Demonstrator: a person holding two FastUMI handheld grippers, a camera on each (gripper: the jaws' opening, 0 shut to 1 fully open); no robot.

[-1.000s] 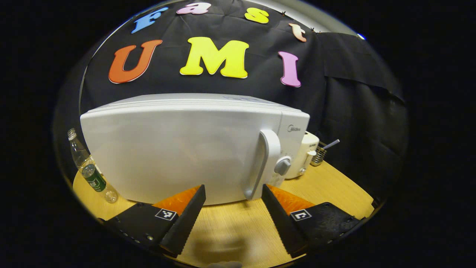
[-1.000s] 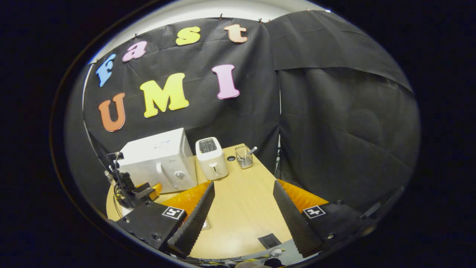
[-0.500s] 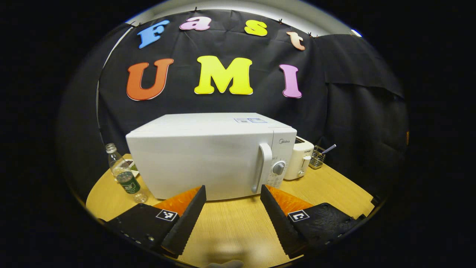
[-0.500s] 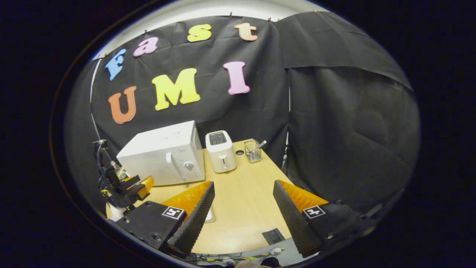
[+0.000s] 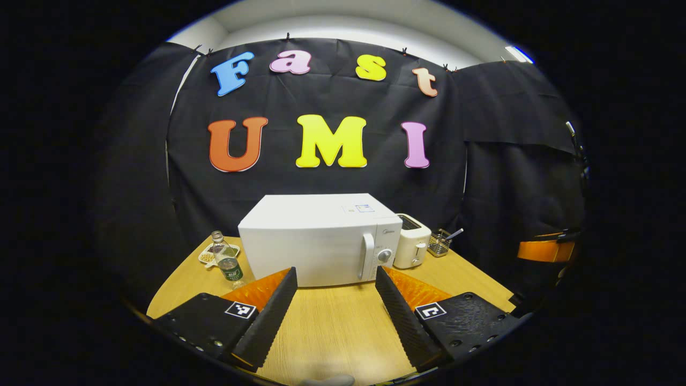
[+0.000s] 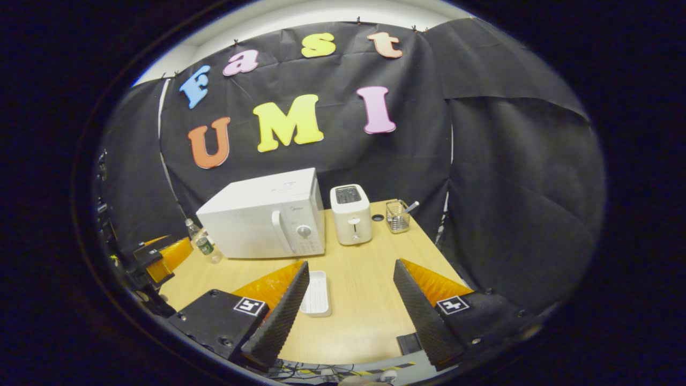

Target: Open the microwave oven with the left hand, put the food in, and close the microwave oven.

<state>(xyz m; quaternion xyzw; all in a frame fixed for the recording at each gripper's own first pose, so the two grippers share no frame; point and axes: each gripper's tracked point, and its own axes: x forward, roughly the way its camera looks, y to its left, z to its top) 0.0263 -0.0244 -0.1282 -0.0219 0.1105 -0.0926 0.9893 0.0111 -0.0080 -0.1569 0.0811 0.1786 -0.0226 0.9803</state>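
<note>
The white microwave (image 5: 316, 241) stands on the wooden table (image 5: 332, 327) with its door shut and its handle (image 5: 367, 256) at the door's right side. My left gripper (image 5: 335, 272) is open and holds nothing, a good way in front of the door. Left of the microwave lies a small dish (image 5: 209, 254) with something brownish in it. In the right gripper view the microwave (image 6: 262, 220) sits at the back left. A shallow white tray (image 6: 316, 286) lies by the left finger of my right gripper (image 6: 351, 265), which is open and holds nothing.
A clear plastic bottle (image 5: 226, 262) stands left of the microwave. A white toaster (image 6: 351, 214) and a wire basket (image 6: 397, 217) with a utensil stand to its right. The other gripper (image 6: 161, 257) shows at the table's left edge.
Both grippers have drawn back from the microwave, which looks much smaller now. The dish has come into the left gripper view and the white tray into the right gripper view.
</note>
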